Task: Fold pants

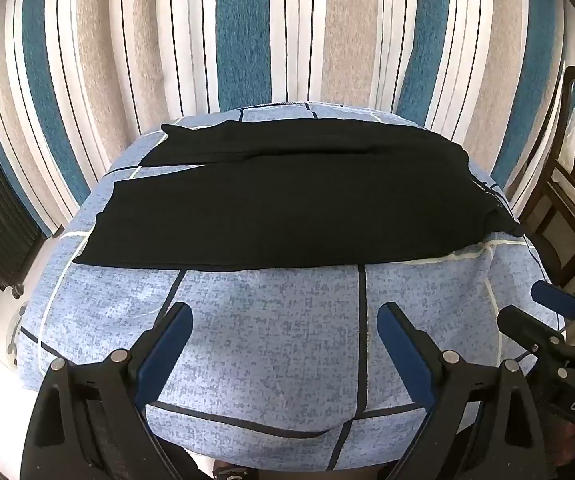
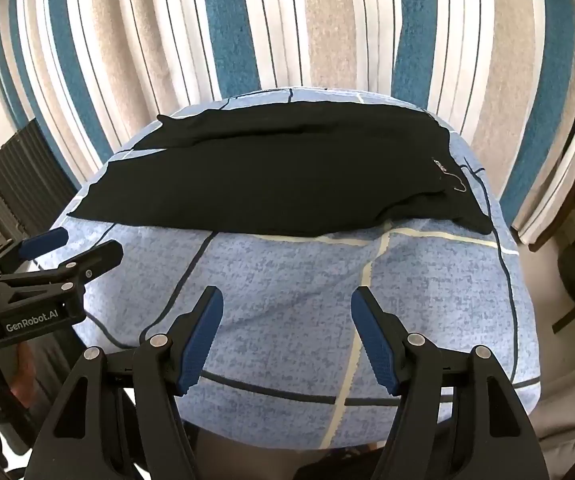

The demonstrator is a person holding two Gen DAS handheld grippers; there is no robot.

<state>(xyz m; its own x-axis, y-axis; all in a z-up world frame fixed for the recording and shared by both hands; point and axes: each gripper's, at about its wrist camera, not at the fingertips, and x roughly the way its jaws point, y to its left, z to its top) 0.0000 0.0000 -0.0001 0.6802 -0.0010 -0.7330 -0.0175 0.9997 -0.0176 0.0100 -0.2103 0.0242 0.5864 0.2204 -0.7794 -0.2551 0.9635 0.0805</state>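
Although the pants [image 1: 287,204] lay flat on the table [image 1: 271,320] with one leg folded over the other, both tongs, left [image 1: 285,332] and right [image 2: 287,320], hung released at 6 o'clock; crosswise folds remained.

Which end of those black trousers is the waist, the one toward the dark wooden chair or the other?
The chair end. The black trousers there are joined in one piece and carry a small label; toward the other end they split into two legs.

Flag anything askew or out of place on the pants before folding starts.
The black pants lie lengthwise, but the two legs at the left end are offset rather than stacked. At the right, the waist end is bunched and droops over the blue cushion. Both grippers hang open, apart from the cloth.
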